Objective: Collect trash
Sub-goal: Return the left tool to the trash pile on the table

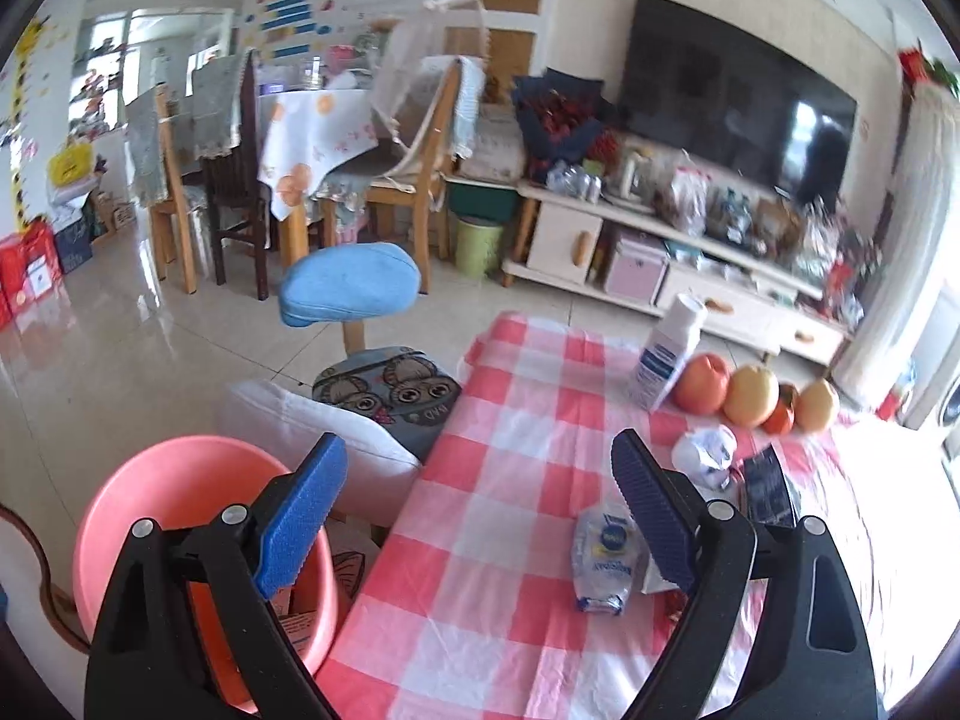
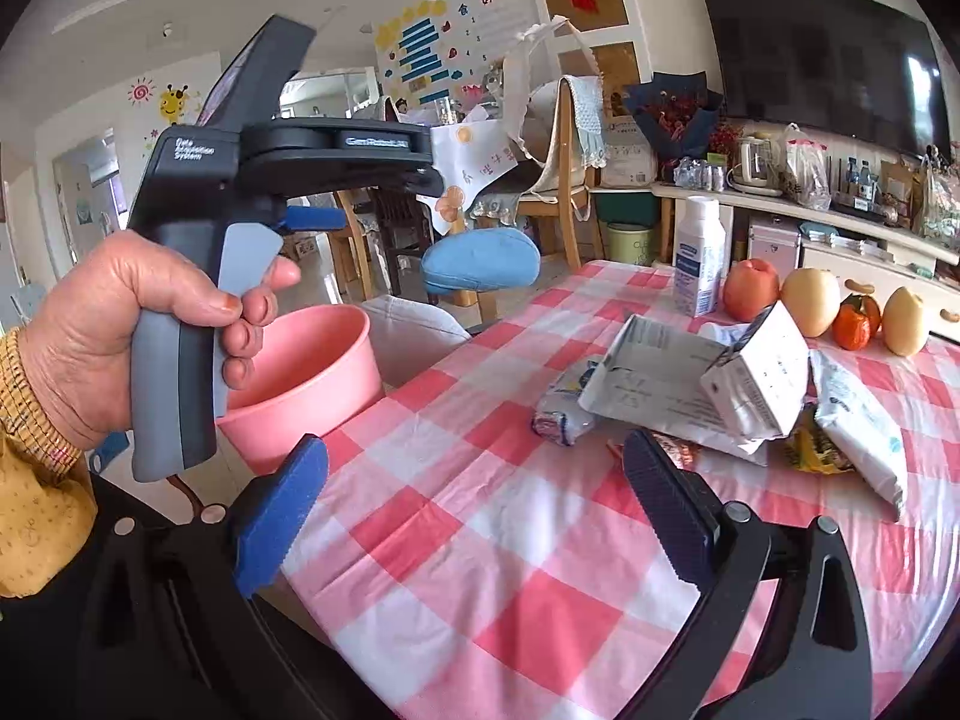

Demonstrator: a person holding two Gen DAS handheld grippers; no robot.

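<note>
A pink bin (image 1: 180, 498) stands beside the left edge of the red-checked table (image 1: 480, 600); it also shows in the right wrist view (image 2: 312, 360). My left gripper (image 1: 480, 510) is open and empty over the table edge, near a clear plastic wrapper (image 1: 603, 558). A crumpled white wrapper (image 1: 708, 450) and a dark packet (image 1: 768, 486) lie beyond. My right gripper (image 2: 474, 516) is open and empty above the cloth. Ahead of it lie a flattened grey carton (image 2: 666, 384), a white carton (image 2: 762, 384), a small wrapper (image 2: 561, 414), a yellow wrapper (image 2: 810, 456) and a white pouch (image 2: 864, 426).
A white bottle (image 2: 699, 258) and several fruits (image 2: 810, 300) stand at the table's far side. A white stool (image 1: 312, 426) and a blue chair (image 1: 348, 282) stand left of the table. The left hand and its gripper handle (image 2: 180, 300) show at the right wrist view's left.
</note>
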